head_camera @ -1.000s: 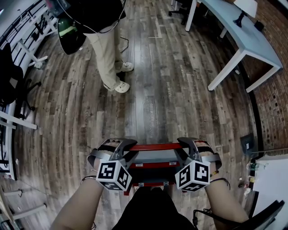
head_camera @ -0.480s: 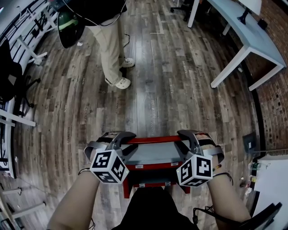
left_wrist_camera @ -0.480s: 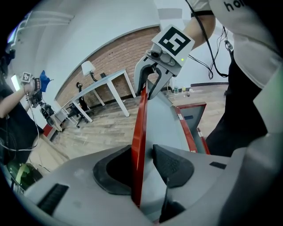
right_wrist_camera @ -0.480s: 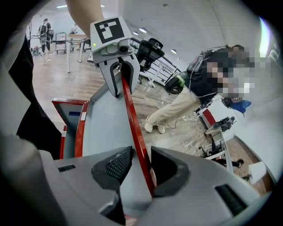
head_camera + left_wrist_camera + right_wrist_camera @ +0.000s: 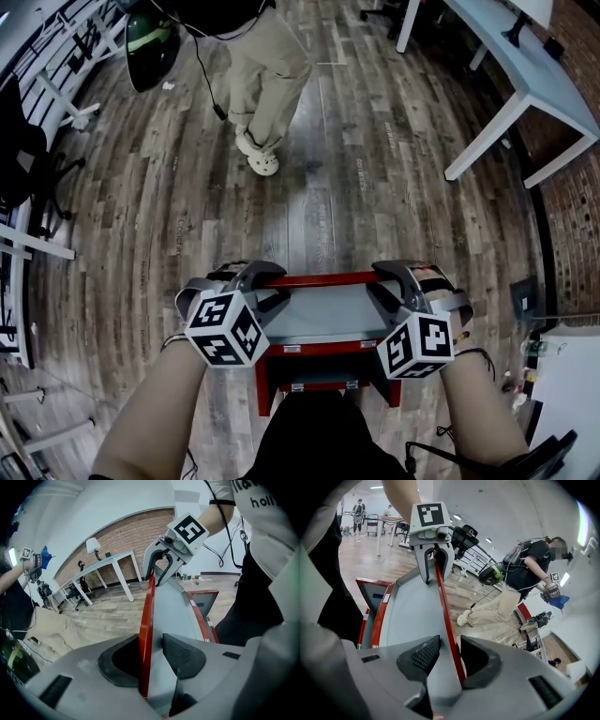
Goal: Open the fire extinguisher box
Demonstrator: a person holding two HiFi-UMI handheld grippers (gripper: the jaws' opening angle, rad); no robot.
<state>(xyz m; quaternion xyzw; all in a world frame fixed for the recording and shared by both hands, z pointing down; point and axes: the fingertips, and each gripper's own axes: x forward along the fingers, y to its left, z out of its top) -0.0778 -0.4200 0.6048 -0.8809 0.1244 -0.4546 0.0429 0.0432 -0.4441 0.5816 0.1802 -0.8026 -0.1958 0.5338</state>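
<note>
Care with the grey lid [image 5: 323, 314] of the red box [image 5: 281, 377] on the floor [image 5: 309, 187]: hold right gripper [image 5: 450, 639] clamped on its far rim, firm up left gripper [image 5: 149, 638], jaws just eased wider yet pinching it, and swing both evenly.

Premises: open office or lab. Wood-plank floor [image 5: 328, 206]; white tables [image 5: 534, 75]; brick wall [image 5: 574, 211]; desk lamp [image 5: 93, 545]; wheeled chairs [image 5: 76, 592]; person [image 5: 525, 569] wearing cabled recording gear.

Red fire extinguisher box [image 5: 323, 348], lid [image 5: 323, 314] raised
</note>
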